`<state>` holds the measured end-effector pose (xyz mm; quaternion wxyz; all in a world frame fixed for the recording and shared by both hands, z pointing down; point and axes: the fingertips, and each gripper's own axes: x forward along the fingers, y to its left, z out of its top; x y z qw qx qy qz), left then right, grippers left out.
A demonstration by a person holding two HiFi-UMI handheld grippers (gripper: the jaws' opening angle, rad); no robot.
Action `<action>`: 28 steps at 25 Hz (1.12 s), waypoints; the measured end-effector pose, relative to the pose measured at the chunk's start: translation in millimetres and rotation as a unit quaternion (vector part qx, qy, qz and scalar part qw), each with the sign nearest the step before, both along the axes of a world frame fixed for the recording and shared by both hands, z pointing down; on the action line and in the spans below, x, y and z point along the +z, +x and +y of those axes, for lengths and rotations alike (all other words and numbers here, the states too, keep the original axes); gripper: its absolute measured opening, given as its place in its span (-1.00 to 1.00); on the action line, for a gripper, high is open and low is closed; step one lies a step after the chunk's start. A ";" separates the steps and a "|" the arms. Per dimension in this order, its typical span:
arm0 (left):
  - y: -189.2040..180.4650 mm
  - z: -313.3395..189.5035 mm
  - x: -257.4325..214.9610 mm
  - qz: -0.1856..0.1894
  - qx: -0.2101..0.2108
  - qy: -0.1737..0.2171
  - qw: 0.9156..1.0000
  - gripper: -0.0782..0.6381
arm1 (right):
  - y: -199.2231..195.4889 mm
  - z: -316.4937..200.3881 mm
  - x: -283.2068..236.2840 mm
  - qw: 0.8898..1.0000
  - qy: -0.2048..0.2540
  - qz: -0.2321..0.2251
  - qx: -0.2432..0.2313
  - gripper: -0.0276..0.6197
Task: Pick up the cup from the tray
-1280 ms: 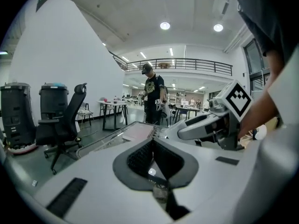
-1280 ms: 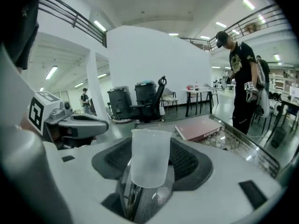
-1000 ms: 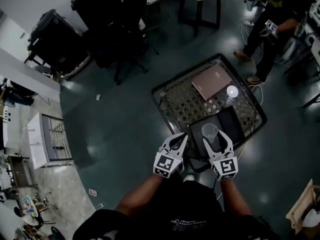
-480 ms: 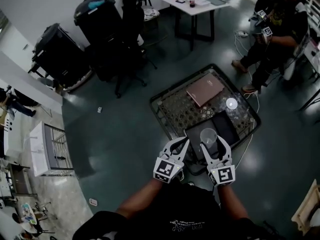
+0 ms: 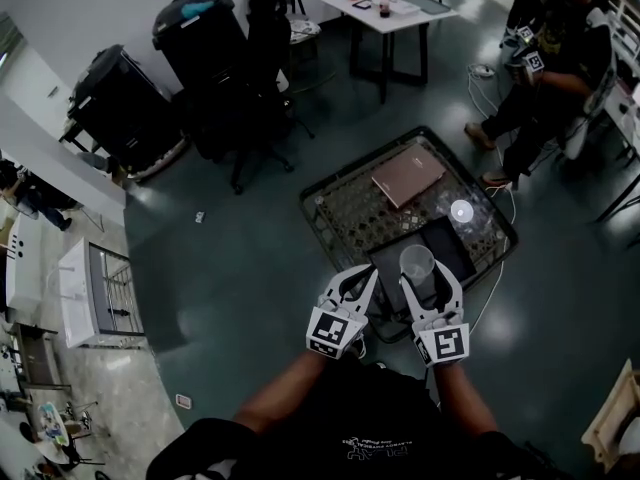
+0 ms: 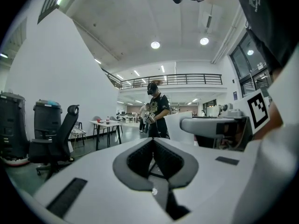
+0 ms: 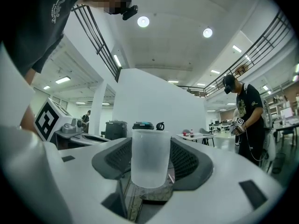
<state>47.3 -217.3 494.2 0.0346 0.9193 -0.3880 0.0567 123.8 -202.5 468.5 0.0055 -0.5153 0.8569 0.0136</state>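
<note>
A translucent plastic cup (image 5: 417, 261) stands upright between the jaws of my right gripper (image 5: 428, 276), which is shut on it. In the right gripper view the cup (image 7: 150, 157) fills the gap between the dark ribbed pads (image 7: 189, 160). It hangs over the near part of the dark tray (image 5: 458, 251), which lies on a low table with a patterned top (image 5: 360, 213). My left gripper (image 5: 366, 278) is just left of the cup, shut with nothing in it. In the left gripper view the left gripper (image 6: 153, 141) points out into the room, its tips meeting.
A pink closed laptop (image 5: 408, 175) and a small round white object (image 5: 461, 210) lie farther back on the low table. Beyond it stand a black office chair (image 5: 245, 88), black bins (image 5: 195, 23) and a white table (image 5: 388, 3). A person (image 5: 545, 58) stands at the right.
The right gripper has kept the cup throughout. Both grippers have drawn slightly back toward me, and the head view has tilted so more of the room beyond the table shows.
</note>
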 end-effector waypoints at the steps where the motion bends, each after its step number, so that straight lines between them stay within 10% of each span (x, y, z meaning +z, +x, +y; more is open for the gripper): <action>1: 0.0 0.9 -2.1 0.000 0.000 0.002 1.000 -0.75 | 0.1 0.5 -2.1 1.000 0.002 0.000 0.000 -0.15; 28: -8.7 10.5 -21.7 0.026 -0.009 0.012 1.000 -0.75 | 1.6 7.5 -12.3 0.998 0.030 0.030 0.044 -0.15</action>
